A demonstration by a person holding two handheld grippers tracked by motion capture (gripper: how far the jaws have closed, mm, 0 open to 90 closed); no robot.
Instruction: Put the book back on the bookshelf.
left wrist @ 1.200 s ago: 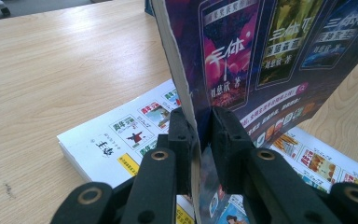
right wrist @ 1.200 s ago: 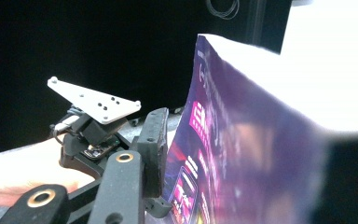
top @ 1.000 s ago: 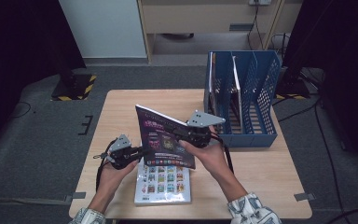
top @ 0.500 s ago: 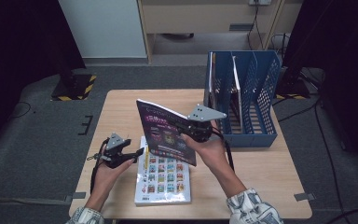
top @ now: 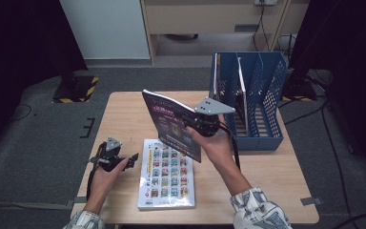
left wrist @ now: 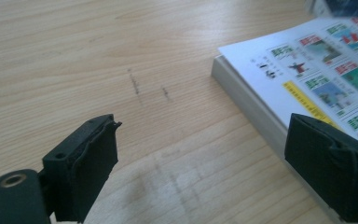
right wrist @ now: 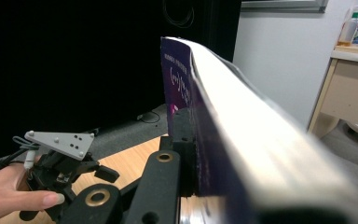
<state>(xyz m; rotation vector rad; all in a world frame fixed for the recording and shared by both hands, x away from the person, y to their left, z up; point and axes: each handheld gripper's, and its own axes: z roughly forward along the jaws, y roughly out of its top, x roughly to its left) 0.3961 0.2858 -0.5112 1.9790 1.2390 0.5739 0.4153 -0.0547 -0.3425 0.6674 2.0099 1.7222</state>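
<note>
Above table (top: pixel 124 114), purple book (top: pixel 171 125) tilted, spine upward.

Grey carpet floor (top: pixel 38 143), pale wall panel (top: pixel 102 28), beige cabinet (top: pixel 209 16), black curtains (top: pixel 19 43)

Your right gripper (top: pixel 190 125) clamps the purple book (top: pixel 171 125), holding it tilted above the table (top: pixel 124 114), near the blue file rack (top: pixel 255 102). Your left gripper (top: pixel 132 159), its jaws just opened and holding nothing, sits just beside the white book (top: pixel 167 176) lying flat.
</note>
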